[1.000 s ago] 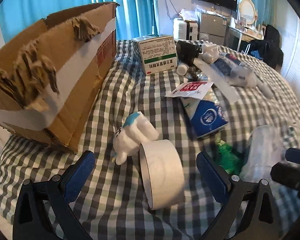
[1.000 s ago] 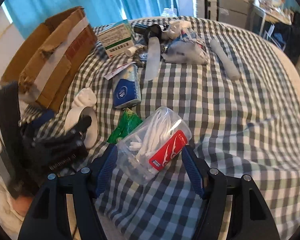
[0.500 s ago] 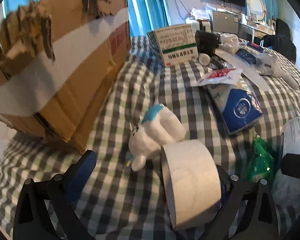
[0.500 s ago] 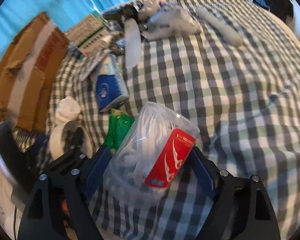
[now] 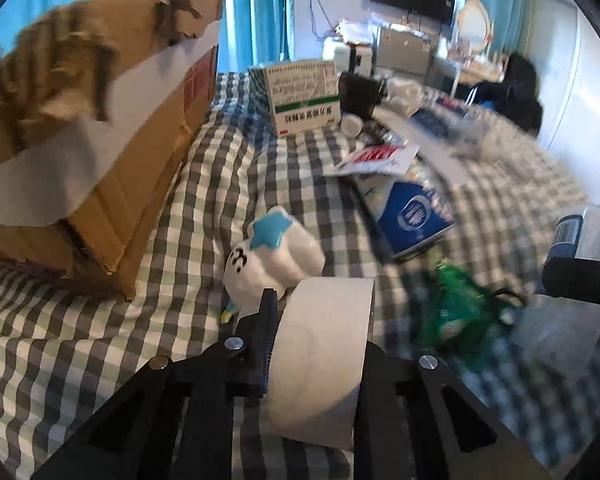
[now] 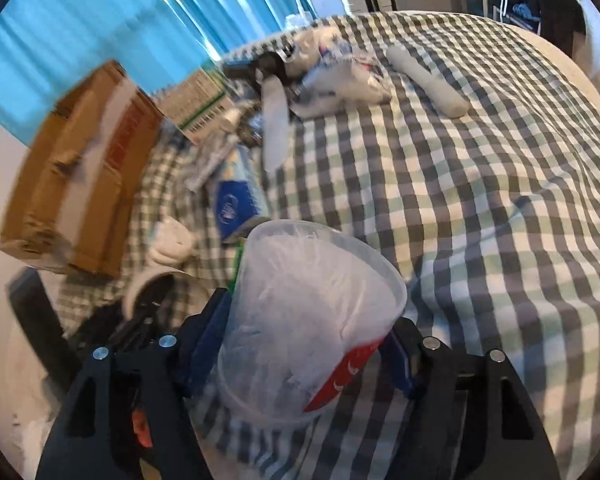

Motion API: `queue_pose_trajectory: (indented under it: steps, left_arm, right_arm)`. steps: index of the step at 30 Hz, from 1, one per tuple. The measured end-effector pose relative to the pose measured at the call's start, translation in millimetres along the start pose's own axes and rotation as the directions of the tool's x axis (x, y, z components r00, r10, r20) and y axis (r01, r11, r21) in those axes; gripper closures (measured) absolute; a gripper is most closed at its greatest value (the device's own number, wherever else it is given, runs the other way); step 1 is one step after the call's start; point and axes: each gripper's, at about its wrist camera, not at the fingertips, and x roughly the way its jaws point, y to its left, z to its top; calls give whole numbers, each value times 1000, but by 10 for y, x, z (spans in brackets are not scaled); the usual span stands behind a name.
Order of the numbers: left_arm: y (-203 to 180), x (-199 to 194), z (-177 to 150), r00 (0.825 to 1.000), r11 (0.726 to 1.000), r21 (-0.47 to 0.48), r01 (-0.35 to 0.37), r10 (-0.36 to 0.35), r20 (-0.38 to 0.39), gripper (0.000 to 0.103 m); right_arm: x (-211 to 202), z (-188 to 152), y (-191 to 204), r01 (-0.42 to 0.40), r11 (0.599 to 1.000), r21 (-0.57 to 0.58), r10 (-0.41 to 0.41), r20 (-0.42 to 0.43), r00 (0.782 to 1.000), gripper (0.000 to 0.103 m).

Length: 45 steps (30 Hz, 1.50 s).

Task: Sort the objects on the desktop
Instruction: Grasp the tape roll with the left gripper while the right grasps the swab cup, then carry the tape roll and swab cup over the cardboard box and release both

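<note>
Tape roll point(image 5: 320, 356), one, in left gripper point(image 5: 316, 344); one plastic cup point(image 6: 300, 320) in right gripper point(image 6: 304, 344).

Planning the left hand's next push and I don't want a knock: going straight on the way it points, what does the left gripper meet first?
Likely the white tooth toy, lying just past the tape roll the left gripper is shut on. Whether toy and roll touch, I can't tell.

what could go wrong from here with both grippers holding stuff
1. The left gripper pinches only the wall of the white tape roll; the roll could swing or slip as it lifts.
2. The right gripper, jaws closing, squeezes the open clear plastic cup; it may buckle and spill its white contents.
3. The white tooth-shaped toy touches the roll and may be dragged.
</note>
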Motion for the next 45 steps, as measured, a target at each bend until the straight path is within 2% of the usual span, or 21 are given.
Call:
queue_pose_trajectory:
  steps: [6,8,10,14,17,23,26,29,32,35,38,40,42,45]
  left_arm:
    - [-12,-307,129,993,994,10,108,-108,55,87]
    - [-35,-469,241,991,995,35,92,-95,97,87]
    - [-52,-731,424,986,994,77,72,-83,145,87]
    - [-12,-1373,853,962,990,120,72,-100,253,87]
    - [19,-1576,1099,946,989,131,66,-104,307,87]
    - [191,-1623,1262,918,991,48,126,-135,373,87]
    - [339,-1662,1321,899,993,-15,115,-98,428,87]
    - [431,-1696,1526,883,996,-28,88,-65,464,87]
    - [444,-1638,1825,880,999,-19,39,-25,474,87]
    - [493,-1534,2029,885,999,-42,26,-4,465,87]
    - [610,-1379,1966,885,989,-137,56,14,465,87]
    - [639,-1297,1833,885,989,-142,34,36,463,87]
    - [666,-1283,1725,886,993,-122,6,51,462,87]
    - [723,-1301,1665,902,995,-98,36,10,431,87]
  right_arm:
    - [-361,54,149,-85,995,-60,90,89,992,40]
    - [-486,73,197,-107,990,-87,117,122,986,40]
    - [-621,151,289,-95,988,-123,115,165,980,40]
    - [-808,349,543,-51,979,-199,98,231,968,40]
    - [-895,481,674,-49,971,-233,105,236,966,40]
    - [-1035,725,852,-30,961,-275,108,271,956,40]
    - [-1104,893,937,-52,952,-303,144,290,946,40]
    - [-1170,1123,1086,-74,936,-343,189,313,931,40]
    - [-1177,1382,1269,-88,918,-386,218,308,926,40]
    - [-1161,1649,1434,-86,901,-424,240,325,915,40]
    - [-1123,1645,1378,-107,901,-420,282,382,880,40]
    - [-1067,1550,1268,-122,909,-399,294,406,866,40]
    - [-1029,1485,1221,-137,908,-396,306,404,862,40]
    - [-1048,1430,1344,-134,898,-420,311,387,868,42]
